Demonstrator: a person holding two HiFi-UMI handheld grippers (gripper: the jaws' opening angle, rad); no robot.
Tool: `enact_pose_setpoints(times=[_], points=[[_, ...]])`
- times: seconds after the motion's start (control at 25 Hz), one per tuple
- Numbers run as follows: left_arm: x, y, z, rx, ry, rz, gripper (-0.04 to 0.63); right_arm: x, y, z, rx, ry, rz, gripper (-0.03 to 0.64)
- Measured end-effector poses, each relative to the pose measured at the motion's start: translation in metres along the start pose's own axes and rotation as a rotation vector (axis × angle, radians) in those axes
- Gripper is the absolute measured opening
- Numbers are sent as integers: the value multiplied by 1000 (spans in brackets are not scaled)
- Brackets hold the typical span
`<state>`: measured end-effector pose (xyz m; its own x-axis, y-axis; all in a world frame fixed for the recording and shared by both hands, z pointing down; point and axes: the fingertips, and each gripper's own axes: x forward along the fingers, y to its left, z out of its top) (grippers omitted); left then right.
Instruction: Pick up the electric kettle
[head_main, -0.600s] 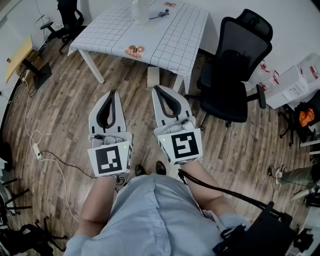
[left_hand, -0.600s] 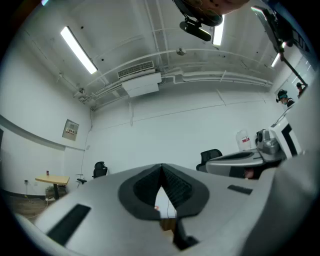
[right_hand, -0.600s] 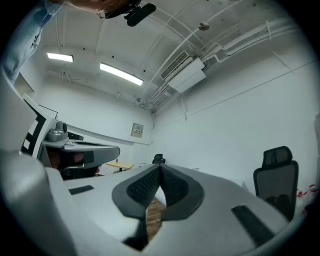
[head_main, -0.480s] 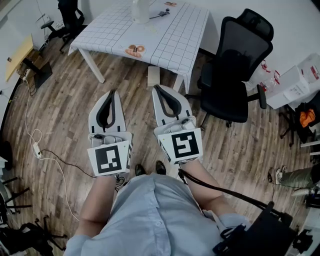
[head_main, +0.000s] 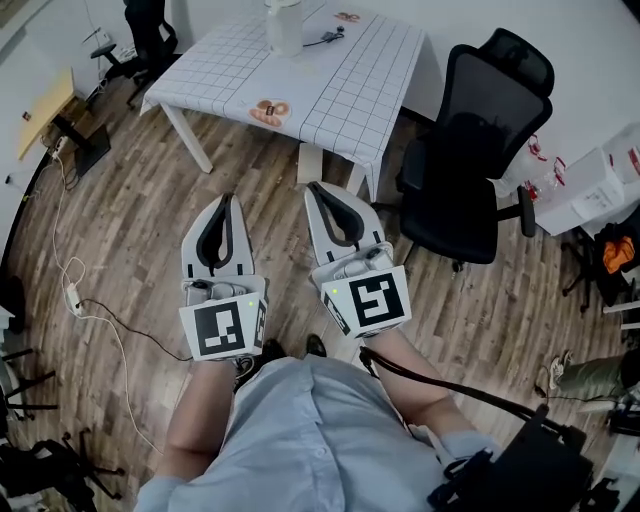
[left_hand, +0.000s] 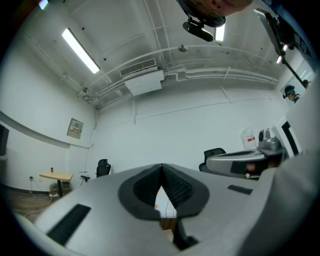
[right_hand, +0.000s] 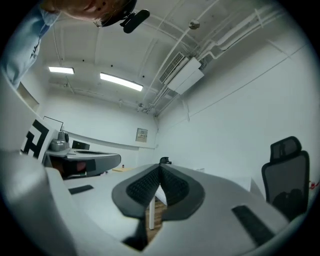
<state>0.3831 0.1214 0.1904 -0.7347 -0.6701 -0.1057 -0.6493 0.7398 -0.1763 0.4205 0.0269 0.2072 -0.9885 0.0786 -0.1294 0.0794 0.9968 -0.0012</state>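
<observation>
The electric kettle (head_main: 284, 25), a pale whitish jug, stands at the far edge of the white grid-patterned table (head_main: 350, 90), at the top of the head view. My left gripper (head_main: 228, 197) and right gripper (head_main: 312, 186) are held side by side over the wooden floor, well short of the table and pointing toward it. Both are shut with nothing in them. In the left gripper view the dark pads meet at the left gripper's (left_hand: 161, 166) tip. The right gripper view shows the right gripper (right_hand: 160, 167) with its pads together too. The kettle appears in neither gripper view.
A black office chair (head_main: 470, 150) stands right of the table. On the table lie a small orange item (head_main: 268, 110) and a dark cable (head_main: 325, 40). A cardboard box (head_main: 312, 162) sits under the table's near edge. A power strip with a white cord (head_main: 72, 297) lies on the floor at left.
The table and chair sit slightly lower in the head view. Both grippers have kept side by side and stayed shut.
</observation>
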Motion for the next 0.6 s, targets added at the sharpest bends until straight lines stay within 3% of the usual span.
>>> enact_pose_setpoints(times=[0.32, 0.6], points=[[35, 10, -29, -9, 34, 15, 0, 39, -28, -32, 8, 58, -20, 5], [188, 55, -34, -42, 111, -7, 0, 174, -111, -33, 39, 111, -68, 5]])
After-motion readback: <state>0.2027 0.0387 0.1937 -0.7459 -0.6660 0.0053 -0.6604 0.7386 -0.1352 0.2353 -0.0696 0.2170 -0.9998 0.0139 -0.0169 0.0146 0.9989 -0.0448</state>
